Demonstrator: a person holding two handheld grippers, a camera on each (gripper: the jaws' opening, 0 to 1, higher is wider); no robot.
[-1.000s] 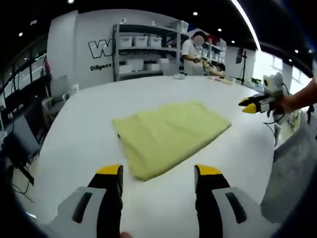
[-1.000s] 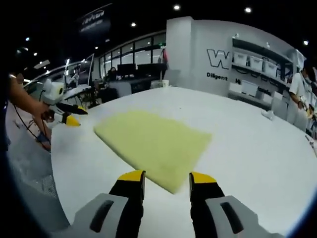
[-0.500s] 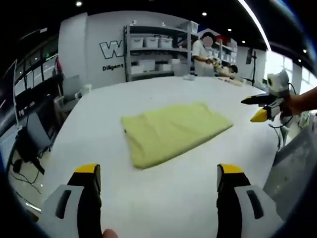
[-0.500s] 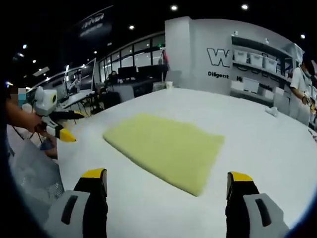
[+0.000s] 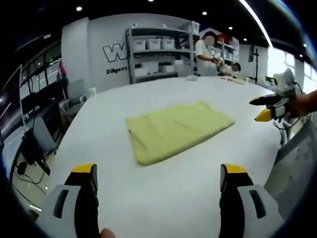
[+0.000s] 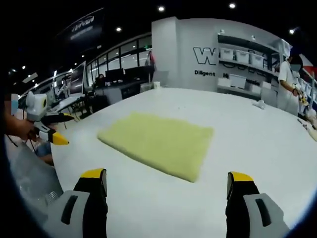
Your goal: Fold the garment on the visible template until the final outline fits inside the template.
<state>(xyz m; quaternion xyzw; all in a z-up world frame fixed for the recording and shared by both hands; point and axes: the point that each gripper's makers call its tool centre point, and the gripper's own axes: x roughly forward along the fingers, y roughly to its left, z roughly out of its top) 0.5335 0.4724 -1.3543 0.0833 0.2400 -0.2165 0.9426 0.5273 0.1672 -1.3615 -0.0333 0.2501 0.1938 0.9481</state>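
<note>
Folded yellow garment [image 5: 176, 130] lies flat mid-frame on white table [image 5: 163, 183]. Left gripper [image 5: 158, 181] spread wide, holding nothing. Right gripper [image 6: 166, 183] likewise spread, at frame bottom.

Cut off / unreadable
Wall lettering [image 5: 115, 51] beside the shelves [image 5: 158, 54] cropped by them; small text under it too blurred to read.

White table [image 5: 99, 114]; folded yellow garment [image 5: 176, 130] flat at centre.

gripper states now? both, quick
Left gripper: open, empty, short of the yellow garment.
Right gripper: open, empty.
</note>
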